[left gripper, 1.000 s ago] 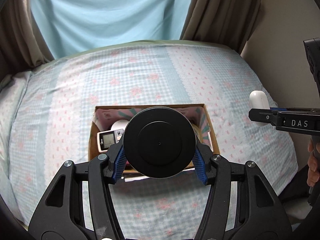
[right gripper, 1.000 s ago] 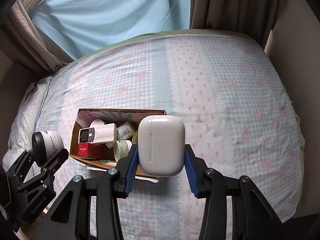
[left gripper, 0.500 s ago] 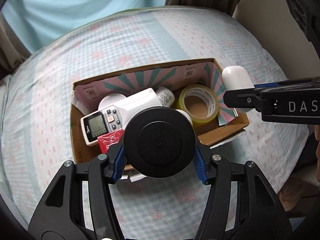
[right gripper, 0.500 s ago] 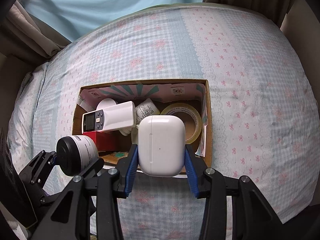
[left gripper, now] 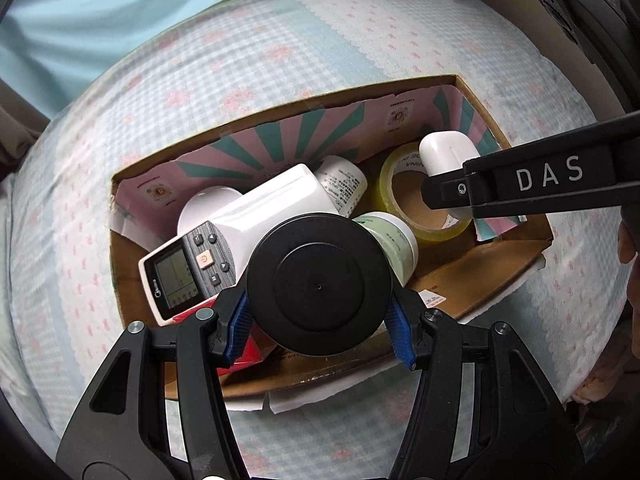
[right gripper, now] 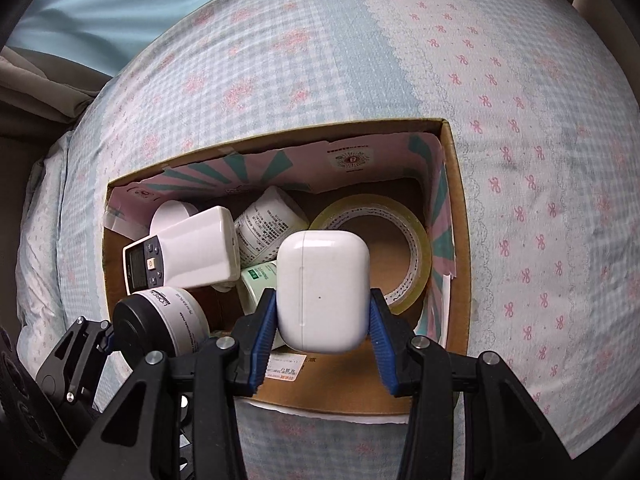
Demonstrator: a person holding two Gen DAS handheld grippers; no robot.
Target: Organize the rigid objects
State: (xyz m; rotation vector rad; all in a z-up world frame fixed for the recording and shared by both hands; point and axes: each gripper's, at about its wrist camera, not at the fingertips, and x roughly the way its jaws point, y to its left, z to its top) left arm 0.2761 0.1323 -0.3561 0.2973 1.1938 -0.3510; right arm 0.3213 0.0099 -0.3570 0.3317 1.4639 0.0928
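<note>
White earbud case (right gripper: 322,289) btwn R fingers (right gripper: 264,334)

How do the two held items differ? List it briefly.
The jar in the left gripper is round, with a black lid and a white labelled body; the earbud case in the right gripper is plain white, a rounded box. Both are clamped between blue pads above the cardboard box.

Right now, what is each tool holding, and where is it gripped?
Left tool: black-lidded jar, pinched across its sides. Right tool: white earbud case, pinched across its lower sides.
</note>
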